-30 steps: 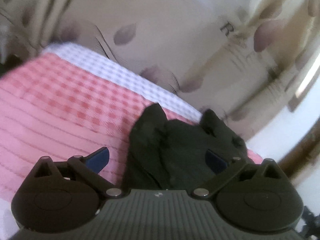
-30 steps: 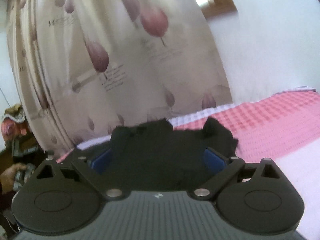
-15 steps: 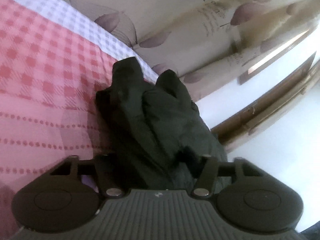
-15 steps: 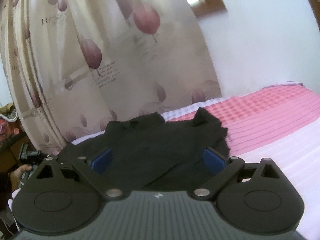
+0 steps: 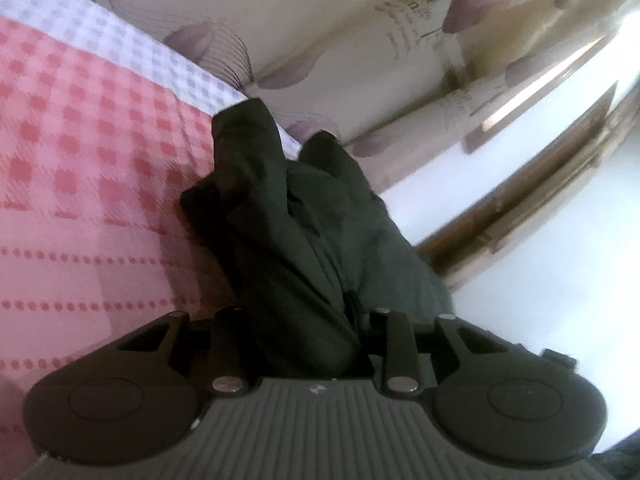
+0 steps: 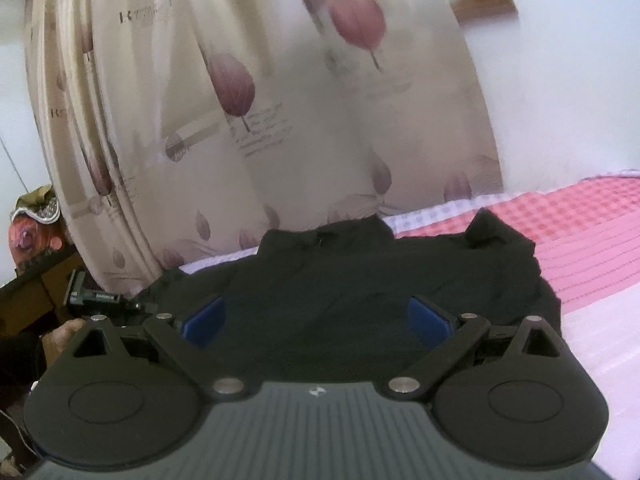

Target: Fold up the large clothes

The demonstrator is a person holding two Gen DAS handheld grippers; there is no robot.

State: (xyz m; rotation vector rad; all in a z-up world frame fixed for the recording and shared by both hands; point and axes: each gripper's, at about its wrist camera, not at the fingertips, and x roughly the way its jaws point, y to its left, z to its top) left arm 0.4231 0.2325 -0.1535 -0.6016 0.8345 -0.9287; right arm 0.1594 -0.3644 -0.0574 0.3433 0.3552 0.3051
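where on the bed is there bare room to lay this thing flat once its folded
Bare room: the pink checked bedspread beside the crumpled black garment, and the pale striped stretch nearer the camera in the right wrist view. Crowded: the curtain-side edge, where the garment bunches, the left gripper closing on it and the right gripper open over it.

Garment [image 6: 360, 284] lies on the bed [image 6: 580, 232], bunched toward the bed's far edge, where the curtain [image 6: 280, 100] hangs behind it. A fold of it runs back between my left gripper's [image 5: 296, 320] closing jaws. My right gripper [image 6: 316, 316] sits at its near edge, cloth spread before it. Bedspread lies bare to the garment's right.
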